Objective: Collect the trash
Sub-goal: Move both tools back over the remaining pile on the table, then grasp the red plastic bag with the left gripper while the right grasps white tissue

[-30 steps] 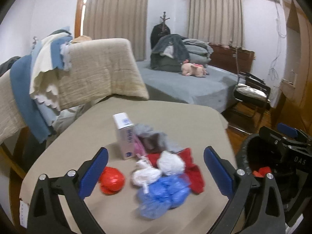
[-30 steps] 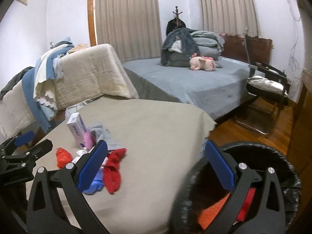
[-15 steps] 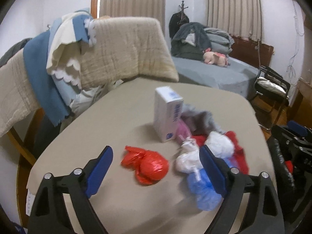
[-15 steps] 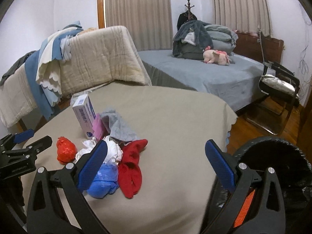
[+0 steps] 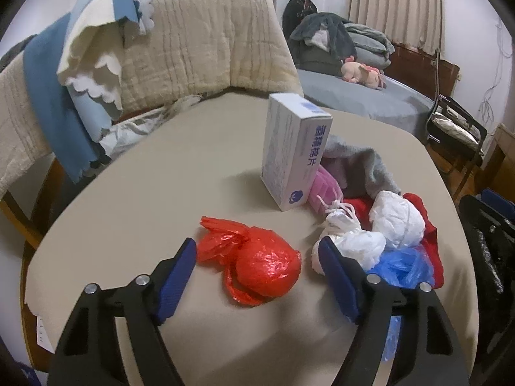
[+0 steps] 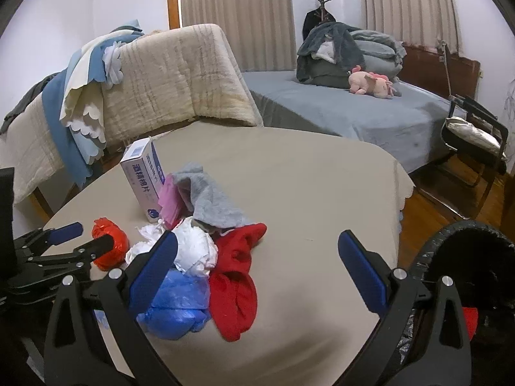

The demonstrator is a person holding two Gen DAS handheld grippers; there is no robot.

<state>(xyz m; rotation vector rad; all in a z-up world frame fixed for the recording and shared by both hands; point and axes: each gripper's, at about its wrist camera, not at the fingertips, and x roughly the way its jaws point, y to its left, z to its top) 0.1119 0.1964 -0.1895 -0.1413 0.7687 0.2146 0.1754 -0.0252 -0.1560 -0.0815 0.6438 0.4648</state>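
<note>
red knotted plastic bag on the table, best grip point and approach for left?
Likely the rounded bulge of the red knotted plastic bag, not the loose crinkled tail. Come straight forward and down: the open left hand-held gripper already straddles it, and the bag lies apart from the white bags.

On the table (image 5: 135,212) a knotted plastic bag (image 5: 257,267) lies left of a heap of bags (image 5: 379,241), with an upright box (image 5: 293,151) behind them. A bin (image 6: 466,257) stands beside the table's right edge.
</note>
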